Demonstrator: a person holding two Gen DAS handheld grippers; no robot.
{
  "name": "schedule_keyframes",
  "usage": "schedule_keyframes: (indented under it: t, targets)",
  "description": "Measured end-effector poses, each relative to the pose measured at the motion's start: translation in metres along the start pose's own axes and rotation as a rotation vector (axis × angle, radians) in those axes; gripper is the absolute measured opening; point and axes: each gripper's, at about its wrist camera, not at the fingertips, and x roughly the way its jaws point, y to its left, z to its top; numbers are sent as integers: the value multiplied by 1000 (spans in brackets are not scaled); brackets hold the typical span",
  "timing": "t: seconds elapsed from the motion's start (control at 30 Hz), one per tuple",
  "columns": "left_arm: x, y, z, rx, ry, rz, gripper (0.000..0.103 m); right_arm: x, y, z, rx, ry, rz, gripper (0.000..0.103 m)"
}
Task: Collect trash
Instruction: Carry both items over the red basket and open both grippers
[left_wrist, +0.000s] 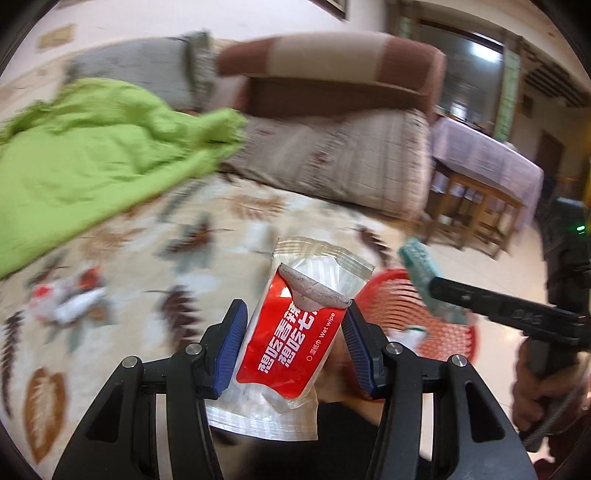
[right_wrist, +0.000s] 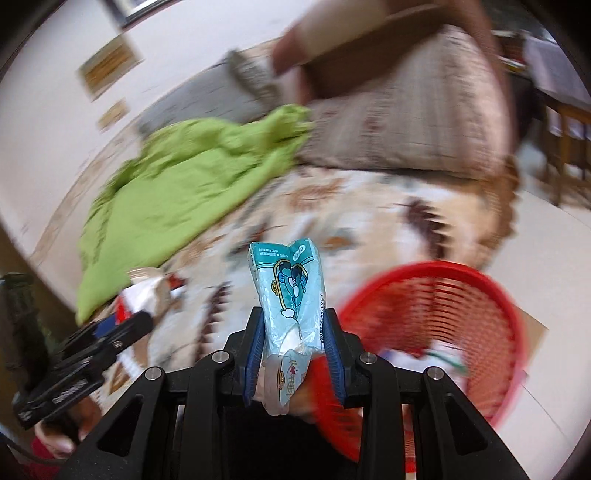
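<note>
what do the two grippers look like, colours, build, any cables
Both are alike: a matte black plastic frame with triangular cut-outs and silver pivot bolts, ending in two fingers lined with ribbed dark blue pads. The left gripper and right gripper match. A grey cable hangs below the right one's black handle, whose lettering is too blurred to read.

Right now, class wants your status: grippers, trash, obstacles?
Left gripper shut on wet wipe packet. Right gripper shut on blue wrapper. Red basket close, unobstructed.

Left wrist view looks forward along the left gripper (left_wrist: 293, 332), close above the leaf-patterned bedspread (left_wrist: 207, 236). Right wrist view does likewise along the right gripper (right_wrist: 294, 350). Both share the red basket (left_wrist: 391, 306), green cloth (left_wrist: 92, 155) and sofa (left_wrist: 332, 92).
</note>
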Motion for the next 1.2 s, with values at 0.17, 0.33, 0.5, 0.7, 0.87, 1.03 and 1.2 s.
schedule_keyframes:
  t: [0.17,0.33,0.5,0.7,0.87,1.03,1.2]
  targets:
    - [38,-50,7,38,85,-112,52,-10,-48,-2,91,-11,-99,34]
    - [62,-87,6,69,142,-169,56,-8,-74,-4,153,4,-143,44]
    - [66,-87,6,60,151,-169,67,-11,-82,-2,159,-19,-206,51]
    - [51,-57,2,32,120,-107,68,-9,-69,3,120,-33,-210,55]
    - [35,-24,-3,-10,97,-52,69,-1,-63,3,90,-16,-244,62]
    - [18,6,-7,-31,69,35,70,5,-44,4,55,8,-185,63]
    - [0,46,-17,-71,46,117,72,21,-6,3,-39,39,-126,64]
